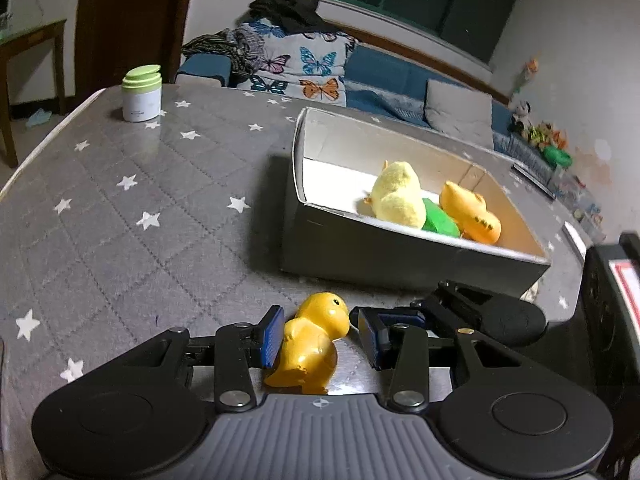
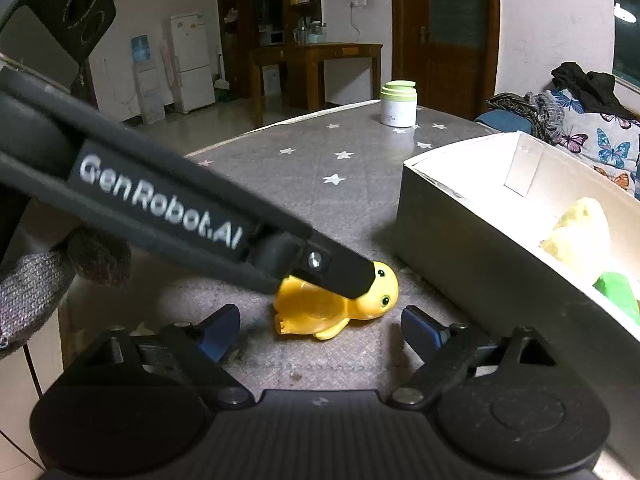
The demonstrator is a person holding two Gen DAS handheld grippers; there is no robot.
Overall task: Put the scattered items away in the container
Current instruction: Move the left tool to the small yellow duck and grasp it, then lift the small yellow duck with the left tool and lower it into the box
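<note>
Both tongs gape: left tongs [image 1: 316, 336] partly hide the duck [image 1: 310, 350], perhaps touching; right tongs [image 2: 320, 330] apart.

A lived-in home is showing here: a blue sofa [image 1: 380, 68] under a butterfly-print blanket [image 1: 296, 68] is sitting at twelve o'clock beyond the grey star-patterned table [image 1: 120, 208], while a white fridge [image 2: 191, 64], water dispenser [image 2: 144, 80] and brown wooden door [image 2: 444, 28] are standing behind.

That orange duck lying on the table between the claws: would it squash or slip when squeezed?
The orange duck looks like glossy hard plastic, so probably stiff rather than squashy. Its rounded, shiny sides may slide against the left gripper. Lying on its side on the table, it could well roll if nudged.
</note>
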